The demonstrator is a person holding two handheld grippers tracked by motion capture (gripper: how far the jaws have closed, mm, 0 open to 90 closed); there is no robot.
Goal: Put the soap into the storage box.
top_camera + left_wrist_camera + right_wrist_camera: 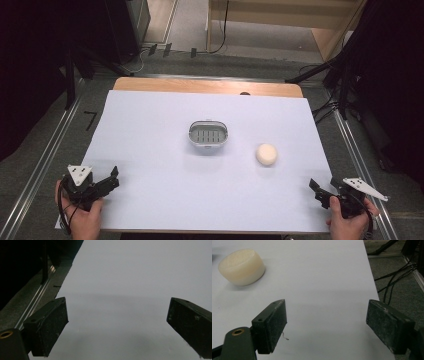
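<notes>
A grey oval soap dish [208, 135] with a slotted floor stands at the middle of the white table cover [150, 125]. To its right lies a cream bar of soap [266, 154], which the right gripper view catches at upper left as soap [242, 266]. My left gripper [111, 180] rests at the near left corner, open, nothing between its jaws [117, 322]. My right gripper [318, 191] sits at the near right corner, open and empty [325, 325], well short of the soap.
The wooden table edge [207, 86] shows at the back. Metal rails [37, 165] run along both sides on the grey floor. Black cables [394, 280] trail over the floor to the right, and dark stands [345, 70] rise at the back corners.
</notes>
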